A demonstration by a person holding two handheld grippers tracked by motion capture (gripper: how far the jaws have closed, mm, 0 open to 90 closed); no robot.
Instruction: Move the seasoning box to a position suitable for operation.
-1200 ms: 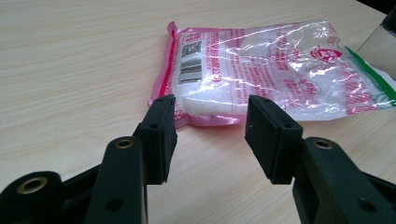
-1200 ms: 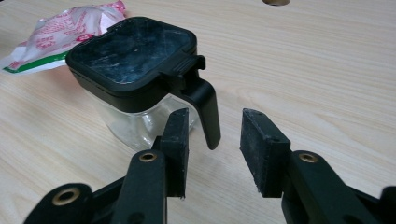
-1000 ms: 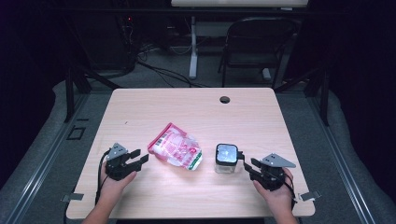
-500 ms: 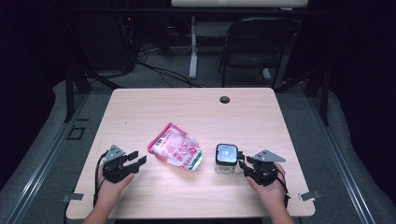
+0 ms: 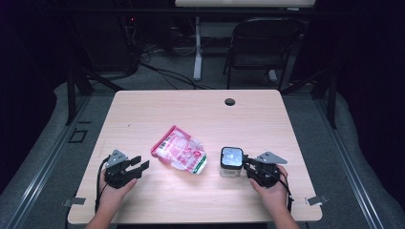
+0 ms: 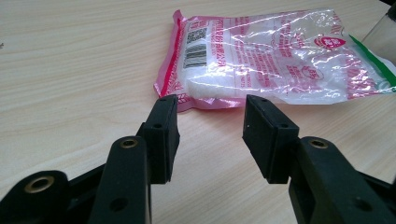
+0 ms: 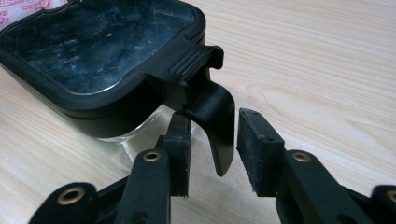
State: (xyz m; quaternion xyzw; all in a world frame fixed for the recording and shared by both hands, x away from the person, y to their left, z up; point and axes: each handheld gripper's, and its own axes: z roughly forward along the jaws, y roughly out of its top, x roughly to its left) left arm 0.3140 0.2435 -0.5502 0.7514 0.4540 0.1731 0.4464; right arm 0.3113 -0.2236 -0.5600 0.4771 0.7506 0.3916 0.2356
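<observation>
The right gripper (image 5: pixel 249 168) has been brought up to the clear square jar with a black latch lid (image 5: pixel 231 161) near the desk's (image 5: pixel 200 107) front edge; its spread fingers (image 7: pixel 259 149), just closing, are set astride the latch untouched. The left gripper's (image 5: pixel 138 164) fingers (image 6: pixel 161 135) are spread, empty.

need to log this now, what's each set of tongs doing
Left tongs: open, holding nothing, aimed at the bag.
Right tongs: open, just been closing around the latch tab of the jar, not gripping yet.

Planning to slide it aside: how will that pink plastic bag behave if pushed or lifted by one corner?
The bag looks like thin crinkled film, so it would probably flop and sag. Its white contents seem loose, likely shifting inside. The glossy surface may slip between hand-held gripper pads.
</observation>
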